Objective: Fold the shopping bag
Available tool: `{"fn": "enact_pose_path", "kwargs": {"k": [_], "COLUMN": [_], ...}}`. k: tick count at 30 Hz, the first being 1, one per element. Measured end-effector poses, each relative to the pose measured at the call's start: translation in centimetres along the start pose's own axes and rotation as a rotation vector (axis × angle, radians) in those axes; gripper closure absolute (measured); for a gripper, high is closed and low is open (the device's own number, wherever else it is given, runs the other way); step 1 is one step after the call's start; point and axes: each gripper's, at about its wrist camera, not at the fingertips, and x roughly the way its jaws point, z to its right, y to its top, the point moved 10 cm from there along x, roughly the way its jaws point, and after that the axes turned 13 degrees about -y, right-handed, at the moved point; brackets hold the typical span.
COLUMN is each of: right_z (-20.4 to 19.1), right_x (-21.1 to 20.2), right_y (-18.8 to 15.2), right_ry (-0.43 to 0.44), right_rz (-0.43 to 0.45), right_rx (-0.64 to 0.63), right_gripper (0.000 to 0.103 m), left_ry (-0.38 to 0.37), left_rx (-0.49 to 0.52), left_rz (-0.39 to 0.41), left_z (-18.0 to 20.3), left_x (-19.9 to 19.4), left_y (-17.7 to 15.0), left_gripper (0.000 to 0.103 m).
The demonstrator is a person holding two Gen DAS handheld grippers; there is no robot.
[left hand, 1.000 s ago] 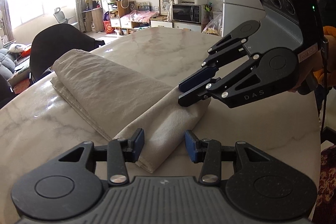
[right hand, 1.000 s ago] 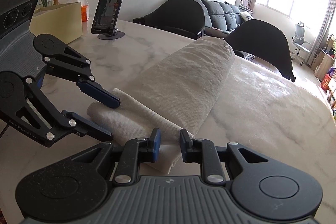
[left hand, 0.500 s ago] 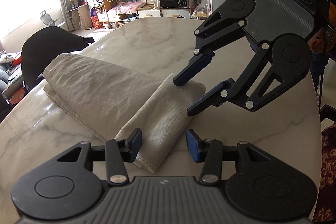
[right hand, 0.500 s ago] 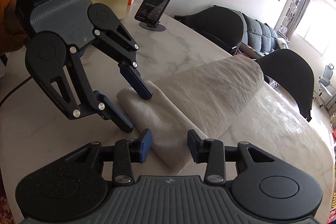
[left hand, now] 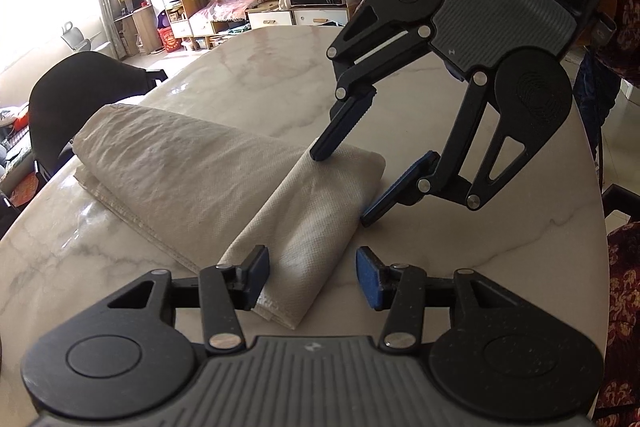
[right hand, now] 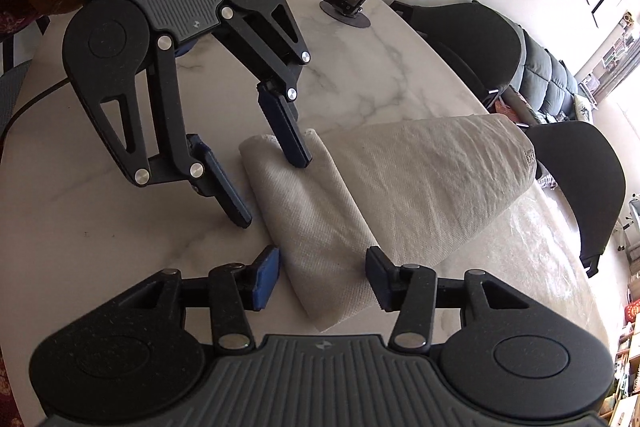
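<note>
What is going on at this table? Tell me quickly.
A person holds a tool in each hand over a beige shopping bag lying partly folded on the marble table. The left tool and right tool straddle opposite ends of its narrow folded-over strip. The right tool's jaws are opening and the left's stand open. Neither is gripping the fabric.

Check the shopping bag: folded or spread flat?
Folded. The shopping bag lies doubled in layers on the table, its near end turned over into a narrow flap.

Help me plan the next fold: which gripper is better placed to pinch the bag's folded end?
Left, marginally: the left gripper straddles the folded end of the shopping bag without pinching; the right gripper straddles it too, but its jaws are opening.
</note>
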Motion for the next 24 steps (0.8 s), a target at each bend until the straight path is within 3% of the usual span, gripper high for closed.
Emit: {"fn": "enact_pose_path", "kwargs": {"k": [5,12,24], "right_z": [1.2,1.8,4.5], "right_x": [0.6,0.8,0.8], "right_y": [-0.5,-0.6,-1.5], "right_ry": [0.122,0.200,0.408], "right_rz": [-0.013,-0.011,0.000], "right_rx": [0.106,0.168,0.375], "right_gripper": [0.051,0.051,0.057], "left_ry": [0.004,0.024,0.033], "left_rx": [0.023,0.080,0.148], "left_rz": [0.008,0.013,0.012], "left_z": [0.1,0.1,-0.8], "left_x": [0.0,0.2,1.0], "left_y": [0.0,0.2,0.4], "left_gripper": [0.053,0.053,0.053]}}
